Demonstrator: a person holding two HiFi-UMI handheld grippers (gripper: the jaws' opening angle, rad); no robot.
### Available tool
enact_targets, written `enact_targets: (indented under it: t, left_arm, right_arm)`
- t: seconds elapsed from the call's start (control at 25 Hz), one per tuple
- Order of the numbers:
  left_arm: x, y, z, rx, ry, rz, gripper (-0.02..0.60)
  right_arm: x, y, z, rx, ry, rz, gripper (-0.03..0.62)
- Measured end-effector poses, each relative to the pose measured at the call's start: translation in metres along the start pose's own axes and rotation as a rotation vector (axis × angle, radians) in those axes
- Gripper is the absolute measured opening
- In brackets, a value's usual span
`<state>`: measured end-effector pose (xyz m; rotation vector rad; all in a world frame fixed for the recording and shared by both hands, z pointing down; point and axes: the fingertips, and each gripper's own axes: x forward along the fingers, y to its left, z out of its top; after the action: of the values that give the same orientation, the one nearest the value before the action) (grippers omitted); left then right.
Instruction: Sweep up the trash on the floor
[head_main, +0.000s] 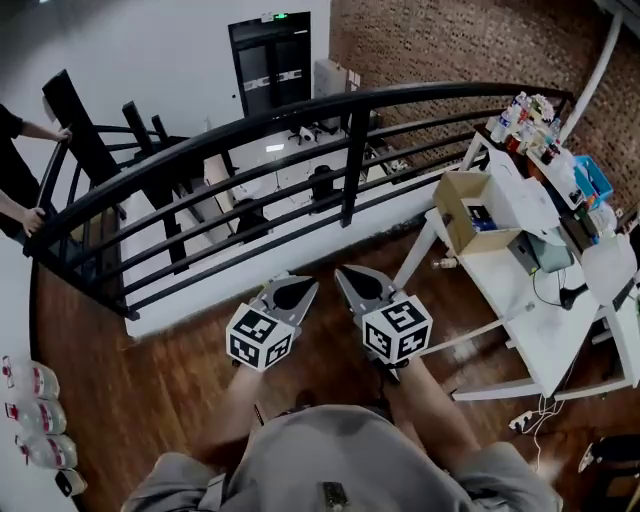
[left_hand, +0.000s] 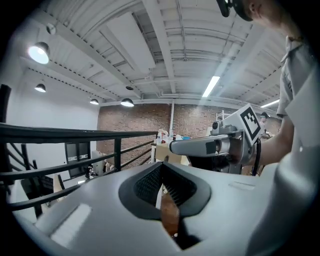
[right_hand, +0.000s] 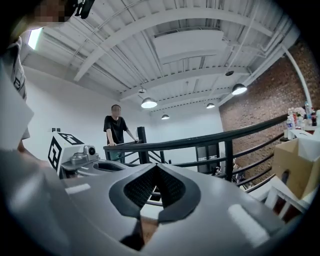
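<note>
Showing the stance at a moment when no sweeping is under way: both tongs are held out level, side by side above the wooden floor (head_main: 180, 390), in front of the wearer's body. The left tongs (head_main: 293, 293) are closed, pad against pad, with nothing between them; the left gripper view confirms the ribbed pads meeting along one seam. The right tongs (head_main: 362, 286) are likewise closed and empty, just beside the left pair but not touching it. Each carries its marker cube, left cube (head_main: 260, 337) and right cube (head_main: 397, 330), turned up toward the head camera. Closed, empty tongs at this height suggest a carrying or resting posture, not a grip on any tool.

No trash can be made out on the floor boards that show, and no broom or dustpan appears in any view; the task's material therefore lies outside these frames or is too small to tell. Clear bottles (head_main: 30, 410) lie at the floor's left edge.

To the right stands a white bench (head_main: 530, 330), with a cardboard box (head_main: 460, 210) at the edge that faces the tongs and small containers (head_main: 520, 115) crowded at its far end. Beyond the tongs a curved black railing (head_main: 300, 115) bounds the floor. Another person (head_main: 15, 170) grips it at far left.
</note>
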<state>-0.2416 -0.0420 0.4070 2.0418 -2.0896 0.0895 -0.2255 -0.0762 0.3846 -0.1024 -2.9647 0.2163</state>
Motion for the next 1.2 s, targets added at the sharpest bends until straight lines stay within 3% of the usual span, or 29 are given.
enact_targets:
  t: [0.32, 1.2]
  left_arm:
    - [-0.059, 0.037, 0.002, -0.031, -0.037, 0.085, 0.005]
    - [-0.079, 0.042, 0.000, -0.031, -0.051, 0.093, 0.005]
  right_arm:
    - [0.032, 0.051, 0.015, -0.063, 0.000, 0.085, 0.000]
    - [0.051, 0.073, 0.024, -0.081, -0.023, 0.104, 0.000]
